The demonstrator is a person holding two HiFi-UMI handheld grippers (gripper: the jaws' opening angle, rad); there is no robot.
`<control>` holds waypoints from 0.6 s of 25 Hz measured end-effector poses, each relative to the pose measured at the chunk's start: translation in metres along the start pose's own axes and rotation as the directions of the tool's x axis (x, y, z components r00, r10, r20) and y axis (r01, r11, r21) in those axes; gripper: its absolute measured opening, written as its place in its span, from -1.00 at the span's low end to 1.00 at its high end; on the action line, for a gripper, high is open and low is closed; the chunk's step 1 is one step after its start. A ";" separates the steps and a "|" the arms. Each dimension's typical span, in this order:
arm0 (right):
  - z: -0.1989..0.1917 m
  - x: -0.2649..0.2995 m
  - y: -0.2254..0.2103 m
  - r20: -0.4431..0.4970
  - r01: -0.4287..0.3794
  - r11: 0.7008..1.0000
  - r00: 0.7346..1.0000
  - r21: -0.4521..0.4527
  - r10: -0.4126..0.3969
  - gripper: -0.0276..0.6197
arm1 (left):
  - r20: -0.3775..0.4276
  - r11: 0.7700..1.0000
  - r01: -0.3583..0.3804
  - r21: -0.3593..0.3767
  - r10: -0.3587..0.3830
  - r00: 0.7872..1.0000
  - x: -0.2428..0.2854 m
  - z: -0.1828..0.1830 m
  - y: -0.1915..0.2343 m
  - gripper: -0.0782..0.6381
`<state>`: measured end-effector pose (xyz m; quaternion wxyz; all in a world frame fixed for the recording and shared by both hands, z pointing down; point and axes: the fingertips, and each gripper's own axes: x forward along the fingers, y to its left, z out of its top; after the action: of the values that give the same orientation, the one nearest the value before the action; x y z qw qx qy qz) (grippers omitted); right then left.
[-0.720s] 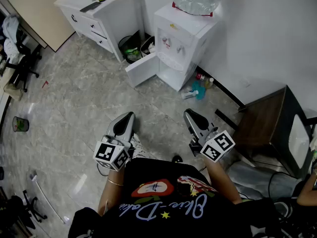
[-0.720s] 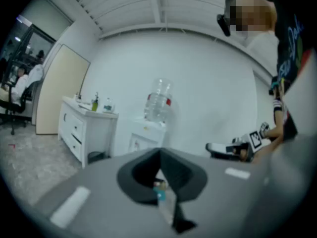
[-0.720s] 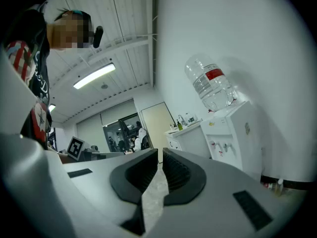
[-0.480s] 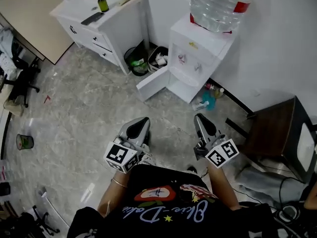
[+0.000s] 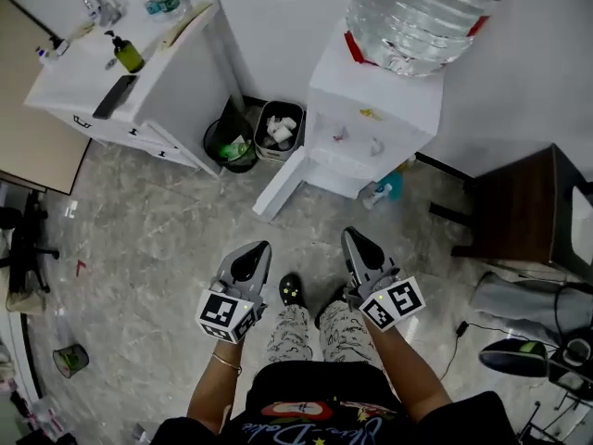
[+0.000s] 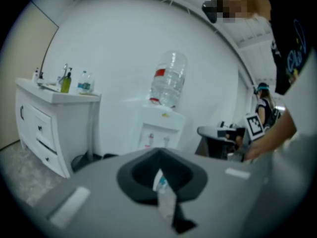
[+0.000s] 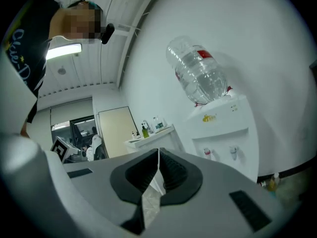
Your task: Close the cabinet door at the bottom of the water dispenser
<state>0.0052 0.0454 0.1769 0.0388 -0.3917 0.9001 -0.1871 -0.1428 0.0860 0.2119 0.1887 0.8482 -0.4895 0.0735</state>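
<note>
The white water dispenser [image 5: 371, 114] stands against the wall with a big clear bottle [image 5: 417, 12] on top. Its bottom cabinet door [image 5: 278, 185] hangs open, swung out to the left over the floor. My left gripper [image 5: 256, 247] and right gripper [image 5: 352, 238] are held side by side in front of it, well short of the door, both shut and holding nothing. In the left gripper view the left gripper [image 6: 159, 155] points at the dispenser [image 6: 159, 128], and its jaws hide the door. In the right gripper view, the right gripper [image 7: 158, 151] has the dispenser [image 7: 220, 128] to its right.
A white drawer cabinet [image 5: 130, 86] stands to the left. A black bin [image 5: 227, 146] and a grey bin [image 5: 278, 123] sit between it and the dispenser. A teal bottle [image 5: 389, 188] lies at the dispenser's right foot, beside a dark wooden table [image 5: 519, 207]. The person's shoe [image 5: 292, 290] shows between the grippers.
The person has stepped closer to the dispenser, which now sits nearer and more centred. Both grippers stay shut and side by side.
</note>
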 end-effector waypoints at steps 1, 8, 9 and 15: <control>-0.007 0.009 -0.007 -0.003 0.012 1.000 1.000 0.008 -0.012 -0.86 | -0.011 1.000 0.010 -0.011 -0.010 1.000 0.012 -0.008 0.007 -0.79; -0.086 0.072 -0.074 -0.009 0.026 0.999 1.000 0.027 -0.026 -0.86 | -0.021 0.998 0.042 -0.043 -0.043 0.999 0.107 -0.075 0.035 -0.79; -0.099 0.079 -0.087 -0.016 0.030 1.000 0.999 0.001 -0.030 -0.86 | -0.026 0.999 0.041 -0.032 -0.042 0.999 0.120 -0.090 0.043 -0.79; -0.184 0.116 -0.131 -0.078 0.065 0.996 0.995 -0.060 -0.070 -0.86 | -0.073 1.000 0.023 -0.001 -0.023 0.997 0.165 -0.175 0.103 -0.79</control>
<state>-0.0237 -0.0631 0.4042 -0.0147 -0.4152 0.8920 -0.1780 -0.1364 -0.0238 0.4493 0.2074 0.8505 -0.4724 0.1025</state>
